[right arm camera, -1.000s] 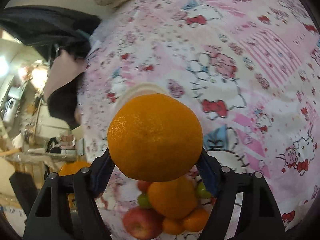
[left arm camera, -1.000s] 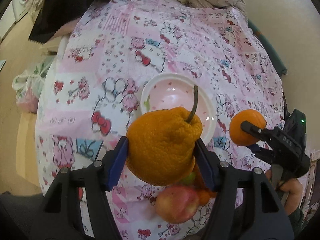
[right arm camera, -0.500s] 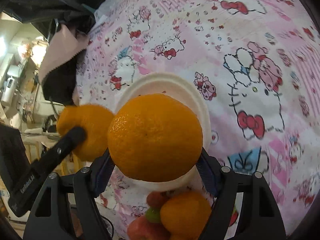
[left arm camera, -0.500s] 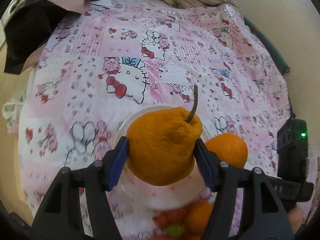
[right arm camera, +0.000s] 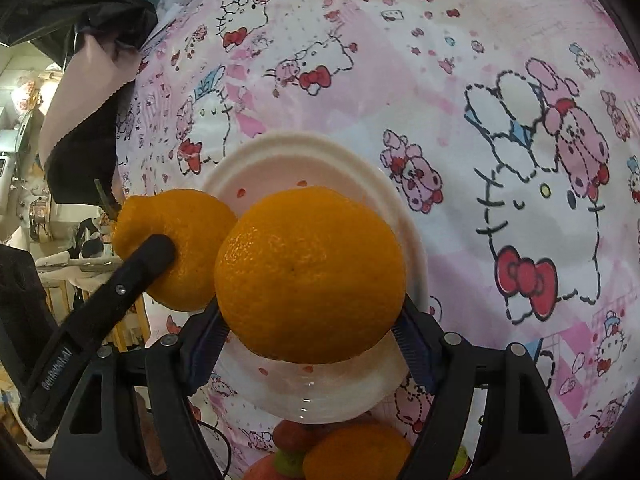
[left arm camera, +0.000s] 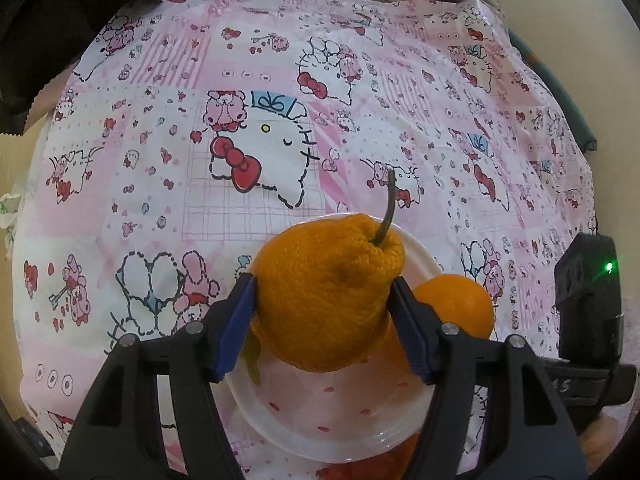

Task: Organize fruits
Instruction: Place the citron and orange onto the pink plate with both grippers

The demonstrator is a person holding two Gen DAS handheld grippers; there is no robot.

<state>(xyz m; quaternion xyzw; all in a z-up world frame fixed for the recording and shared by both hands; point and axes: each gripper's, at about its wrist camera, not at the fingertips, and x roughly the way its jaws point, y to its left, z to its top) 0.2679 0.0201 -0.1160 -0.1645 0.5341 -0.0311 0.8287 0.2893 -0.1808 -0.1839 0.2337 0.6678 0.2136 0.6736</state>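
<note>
I have a fruit in each gripper, both over the white bowl (right arm camera: 404, 216) on the pink cartoon-print cloth (left arm camera: 248, 184). My left gripper (left arm camera: 322, 316) is clenched on a bumpy tangerine (left arm camera: 326, 296) with a curved stem, held above the bowl's far rim. My right gripper (right arm camera: 310, 320) grips a smooth orange (right arm camera: 310, 276) just beside it, over the bowl's middle.

To set them down well, I judge I should lower one fruit at a time until it rests on the bowl's floor before letting go (the two fruits look nearly touching, so releasing both together could knock one over the rim). The tangerine needs bringing nearer the centre first.

The bowl's floor is largely hidden behind the fruit in both views. A heap of other fruit (right arm camera: 352, 456) shows only partly at the bottom edge, cut off by my gripper. Whether the cloth covers a counter or a bed I cannot tell.
</note>
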